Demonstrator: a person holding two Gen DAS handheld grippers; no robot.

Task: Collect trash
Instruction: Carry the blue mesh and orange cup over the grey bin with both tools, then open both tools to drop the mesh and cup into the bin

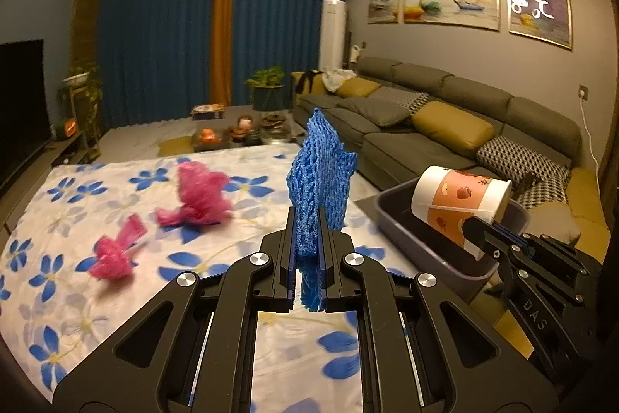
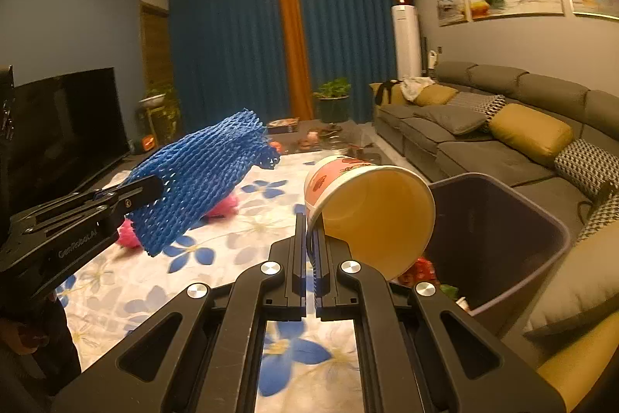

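Note:
My left gripper (image 1: 308, 219) is shut on a blue foam net (image 1: 319, 173), which stands up above the flowered cloth (image 1: 96, 297); the right wrist view shows this net (image 2: 201, 180) at the left in that gripper (image 2: 154, 186). My right gripper (image 2: 310, 231) is shut on the rim of a paper cup (image 2: 371, 204), tipped on its side with the mouth toward the camera, at the near edge of the grey bin (image 2: 534, 219). In the left wrist view the cup (image 1: 456, 200) hangs over the bin (image 1: 406, 242). Two pink foam nets (image 1: 201, 196) (image 1: 114, 250) lie on the cloth.
The bin stands right of the table and holds some trash (image 2: 425, 269). A grey sofa with yellow cushions (image 2: 530, 134) runs along the right wall. A low table with fruit and teaware (image 1: 240, 134) sits beyond the cloth. A television (image 2: 65, 126) is at the left.

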